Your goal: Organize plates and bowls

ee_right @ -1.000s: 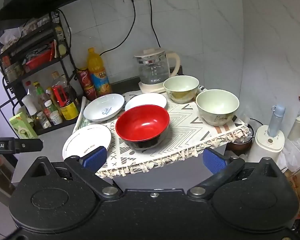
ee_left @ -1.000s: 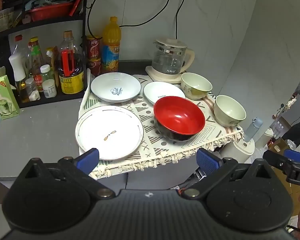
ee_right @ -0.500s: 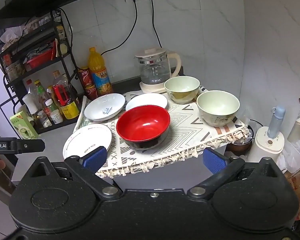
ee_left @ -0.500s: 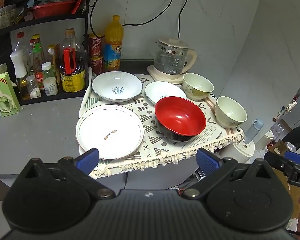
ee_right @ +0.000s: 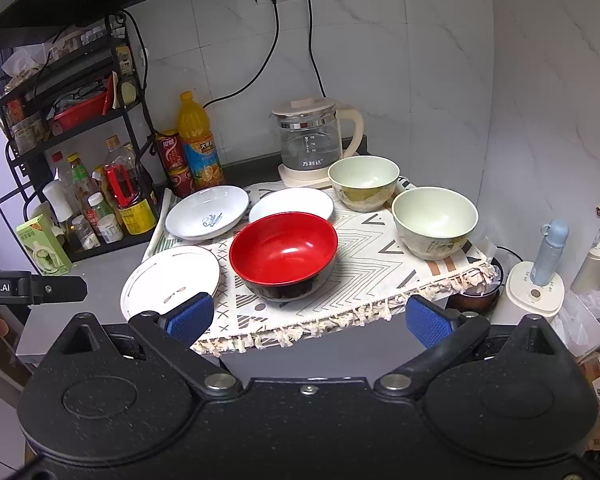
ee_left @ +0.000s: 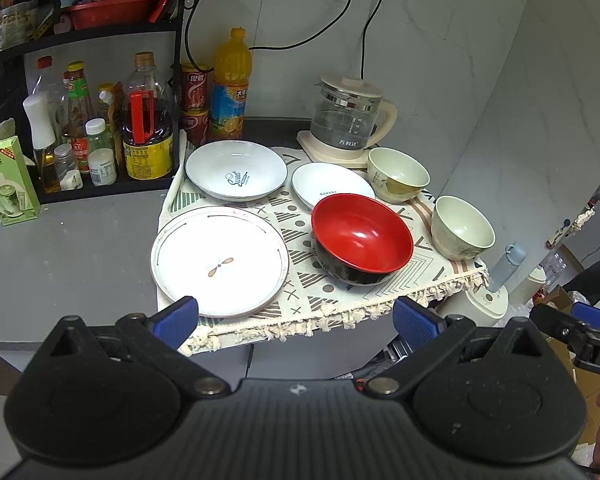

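Note:
On a patterned cloth (ee_left: 300, 300) sit a flat white plate (ee_left: 219, 261), a deep white plate marked "Sweet" (ee_left: 236, 175), a small white plate (ee_left: 332, 188), a red and black bowl (ee_left: 362, 238) and two cream bowls (ee_left: 396, 174) (ee_left: 462, 232). The right wrist view shows the same plate (ee_right: 170, 280), red bowl (ee_right: 283, 254) and cream bowls (ee_right: 363, 182) (ee_right: 435, 222). My left gripper (ee_left: 296, 322) is open and empty, short of the cloth's front edge. My right gripper (ee_right: 308, 318) is open and empty, also short of the edge.
A glass kettle (ee_left: 350, 120) stands behind the bowls. A black rack with bottles (ee_left: 100, 128), red cans and an orange juice bottle (ee_left: 230, 84) line the back left. A green box (ee_left: 6, 182) sits on the grey counter (ee_left: 68, 256). Small appliances (ee_right: 540, 284) stand right of the table.
Both grippers have crept slightly closer to the table; the dishes look a little larger. Nothing was taken hold of or moved.

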`<state>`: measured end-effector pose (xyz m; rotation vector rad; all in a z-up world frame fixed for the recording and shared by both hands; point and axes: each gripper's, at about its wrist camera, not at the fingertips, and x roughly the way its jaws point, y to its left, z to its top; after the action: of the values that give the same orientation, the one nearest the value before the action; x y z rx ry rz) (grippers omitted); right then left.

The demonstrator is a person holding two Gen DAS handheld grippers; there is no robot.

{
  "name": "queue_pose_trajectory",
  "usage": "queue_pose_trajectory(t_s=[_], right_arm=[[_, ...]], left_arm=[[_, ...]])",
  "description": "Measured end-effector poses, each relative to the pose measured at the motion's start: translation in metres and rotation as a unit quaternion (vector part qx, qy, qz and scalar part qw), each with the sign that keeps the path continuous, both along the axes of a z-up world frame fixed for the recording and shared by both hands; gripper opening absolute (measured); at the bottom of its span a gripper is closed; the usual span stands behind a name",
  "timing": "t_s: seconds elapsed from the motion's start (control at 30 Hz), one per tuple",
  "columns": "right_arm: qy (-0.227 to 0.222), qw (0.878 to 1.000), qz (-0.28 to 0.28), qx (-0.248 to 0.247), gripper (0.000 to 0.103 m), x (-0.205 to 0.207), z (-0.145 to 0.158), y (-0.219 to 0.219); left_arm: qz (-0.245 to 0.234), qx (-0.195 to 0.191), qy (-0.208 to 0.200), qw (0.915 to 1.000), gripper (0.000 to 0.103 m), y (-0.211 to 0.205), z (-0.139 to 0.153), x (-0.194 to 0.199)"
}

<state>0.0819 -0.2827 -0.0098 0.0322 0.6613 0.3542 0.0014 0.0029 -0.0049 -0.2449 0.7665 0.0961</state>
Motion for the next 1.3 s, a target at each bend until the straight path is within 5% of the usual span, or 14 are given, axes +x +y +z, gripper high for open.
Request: queue_pose_trajectory(t_s=[1.3], right_arm=[[0.009, 1.000, -0.010, 0.001, 0.103, 0.011, -0.006, -0.016]], left_arm=[[0.005, -0.002, 0.005, 1.0000, 0.102, -0.021, -0.001, 0.009]])
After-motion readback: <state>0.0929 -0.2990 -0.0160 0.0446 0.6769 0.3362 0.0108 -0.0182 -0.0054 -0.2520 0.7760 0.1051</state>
